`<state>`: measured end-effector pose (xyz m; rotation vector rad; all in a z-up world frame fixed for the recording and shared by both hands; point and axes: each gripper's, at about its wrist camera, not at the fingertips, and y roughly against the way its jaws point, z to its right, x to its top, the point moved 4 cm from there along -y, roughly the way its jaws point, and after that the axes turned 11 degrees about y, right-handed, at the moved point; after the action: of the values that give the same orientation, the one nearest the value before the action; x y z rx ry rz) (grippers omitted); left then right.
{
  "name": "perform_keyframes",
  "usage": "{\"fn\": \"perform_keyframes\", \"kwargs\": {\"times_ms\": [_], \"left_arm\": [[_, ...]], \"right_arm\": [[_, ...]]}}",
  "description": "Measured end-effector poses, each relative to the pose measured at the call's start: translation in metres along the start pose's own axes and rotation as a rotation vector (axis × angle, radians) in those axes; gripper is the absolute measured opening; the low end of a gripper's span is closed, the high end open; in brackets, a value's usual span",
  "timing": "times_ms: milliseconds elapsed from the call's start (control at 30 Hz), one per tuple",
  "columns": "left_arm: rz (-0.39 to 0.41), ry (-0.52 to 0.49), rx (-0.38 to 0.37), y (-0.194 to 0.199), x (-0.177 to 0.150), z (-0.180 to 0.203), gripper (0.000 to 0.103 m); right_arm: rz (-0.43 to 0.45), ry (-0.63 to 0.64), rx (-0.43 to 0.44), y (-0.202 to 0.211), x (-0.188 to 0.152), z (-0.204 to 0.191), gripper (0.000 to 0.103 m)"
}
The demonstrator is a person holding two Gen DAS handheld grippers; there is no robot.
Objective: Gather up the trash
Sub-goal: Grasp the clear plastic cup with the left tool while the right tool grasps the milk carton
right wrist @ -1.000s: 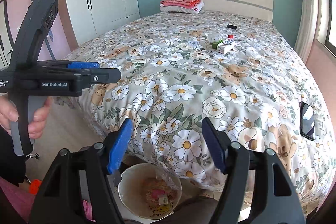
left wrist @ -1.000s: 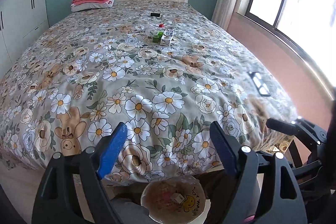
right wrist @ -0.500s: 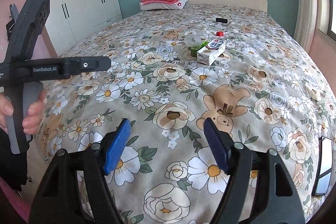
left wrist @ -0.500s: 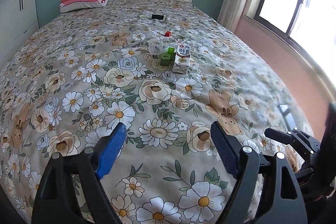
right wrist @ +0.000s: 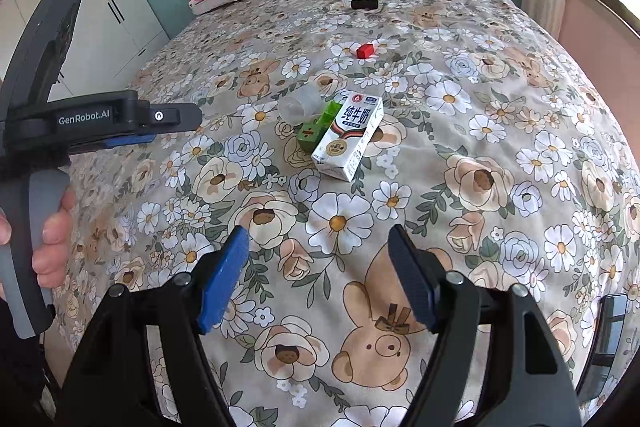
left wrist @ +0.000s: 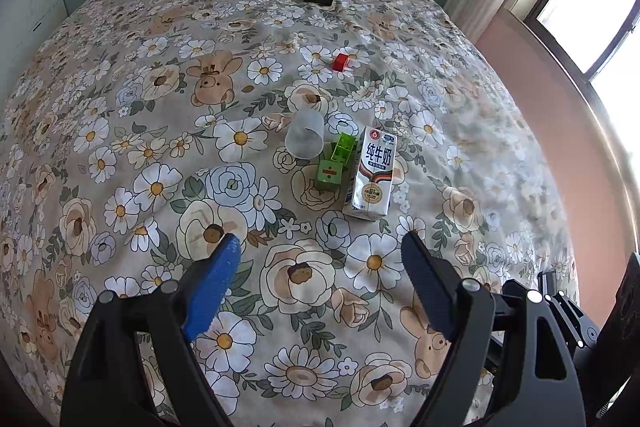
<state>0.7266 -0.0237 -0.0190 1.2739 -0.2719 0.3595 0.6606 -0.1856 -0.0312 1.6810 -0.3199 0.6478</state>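
A: Where's the trash relative to the fingers?

B: It's clustered mid-bed on the floral bedspread (left wrist: pixel 120 131). The milk carton (left wrist: pixel 371 174) lies flat, with a green box (left wrist: pixel 335 163) touching its left side and a clear plastic cup (left wrist: pixel 305 138) tipped over just beyond that. A small red piece (left wrist: pixel 341 62) sits further up the bed, apart from the cluster.

A: Carton's long axis?

B: From the left gripper (left wrist: pixel 320 291) it runs nearly straight away, near end pointing back at the gap and slightly right of centre. From the right gripper (right wrist: pixel 318 279) it sits ahead, about centred, and angled, far end leaning right.

A: Which is nearer?

B: Can't tell, both look similar. The left is better lined up, since its fingers would straddle the carton's narrow width with little or no twist. My call, not a measurement.

A: Finger state?

B: Both spread wide, holding nothing and touching nothing; both are above the bedspread, short of the cluster. In the right view the left gripper (right wrist: pixel 132 123) shows side-on out to the left.

A: Risk?

B: The green box is tight against the carton, so the left finger could catch it on the way in.
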Motion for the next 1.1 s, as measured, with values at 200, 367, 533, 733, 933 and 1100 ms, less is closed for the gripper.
{"fn": "perform_keyframes", "kwargs": {"times_ms": [200, 367, 533, 733, 933, 1100], "left_arm": [[-0.107, 0.011, 0.006, -0.057, 0.056, 0.018, 0.084], [-0.138, 0.004, 0.051, -0.104, 0.092, 0.019, 0.084], [-0.192, 0.007, 0.069, -0.144, 0.112, 0.014, 0.084], [-0.226, -0.021, 0.094, -0.181, 0.117, 0.01, 0.084], [-0.245, -0.062, 0.107, -0.21, 0.118, 0.005, 0.084], [-0.286, -0.09, 0.116, -0.234, 0.11, -0.003, 0.062]], "right_arm": [[-0.07, -0.117, -0.006, -0.054, 0.045, 0.029, 0.072], [-0.107, -0.17, 0.002, -0.102, 0.074, 0.042, 0.072], [-0.17, -0.205, -0.003, -0.151, 0.087, 0.049, 0.072], [-0.212, -0.268, -0.005, -0.189, 0.086, 0.053, 0.072], [-0.243, -0.297, -0.032, -0.211, 0.079, 0.062, 0.072], [-0.249, -0.326, -0.029, -0.22, 0.073, 0.068, 0.069]]}}
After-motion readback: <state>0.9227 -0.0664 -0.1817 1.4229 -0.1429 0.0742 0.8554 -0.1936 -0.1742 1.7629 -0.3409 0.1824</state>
